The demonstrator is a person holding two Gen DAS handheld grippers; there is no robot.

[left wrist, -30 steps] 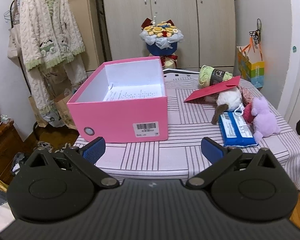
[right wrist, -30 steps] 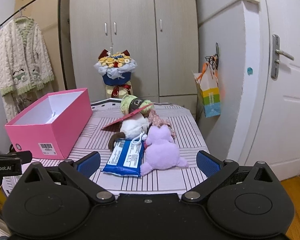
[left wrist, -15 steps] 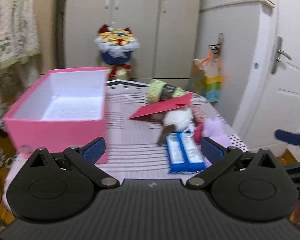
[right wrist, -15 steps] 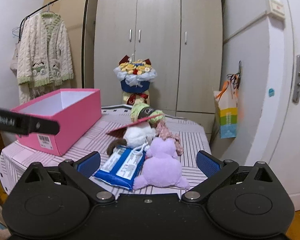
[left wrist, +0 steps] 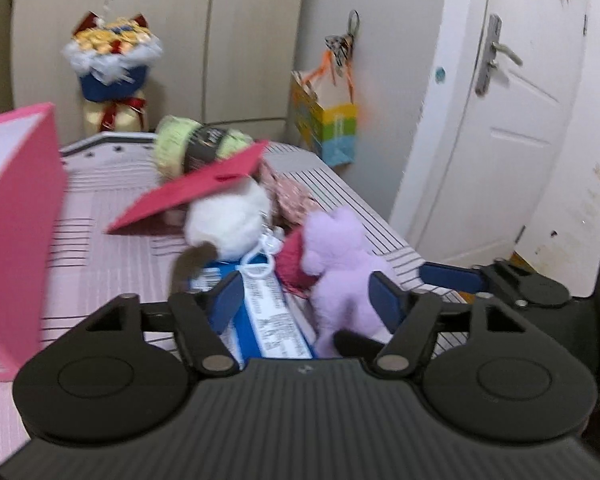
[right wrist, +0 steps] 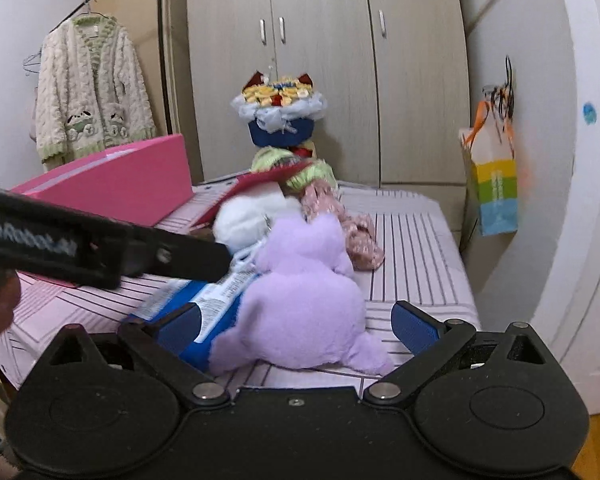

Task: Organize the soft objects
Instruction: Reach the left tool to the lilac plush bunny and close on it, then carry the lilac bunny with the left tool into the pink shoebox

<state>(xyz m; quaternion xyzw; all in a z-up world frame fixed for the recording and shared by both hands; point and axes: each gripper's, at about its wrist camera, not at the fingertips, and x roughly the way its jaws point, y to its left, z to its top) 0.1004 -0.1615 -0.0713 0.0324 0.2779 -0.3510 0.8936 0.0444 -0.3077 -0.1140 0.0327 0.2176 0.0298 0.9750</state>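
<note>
- Left wrist view is motion-blurred; pink box point(left wrist: 16, 216) is cut off at the frame edge, so I can't see inside it.
- White plush point(left wrist: 228, 216) is half hidden under the red card point(left wrist: 204, 188); green yarn point(left wrist: 188, 144) sits behind.
- My left tool point(left wrist: 304, 300) is closing, pads not pressing anything: the blue packet point(left wrist: 272, 320) and purple plush point(left wrist: 340, 264) lie between and just beyond its fingers.
- My right tool point(right wrist: 296, 324) stands open, purple plush point(right wrist: 300, 288) between its fingers; contact probably none, hard to tell.
- All of it lies on the striped worktop point(right wrist: 416, 248), near its right edge.
</note>
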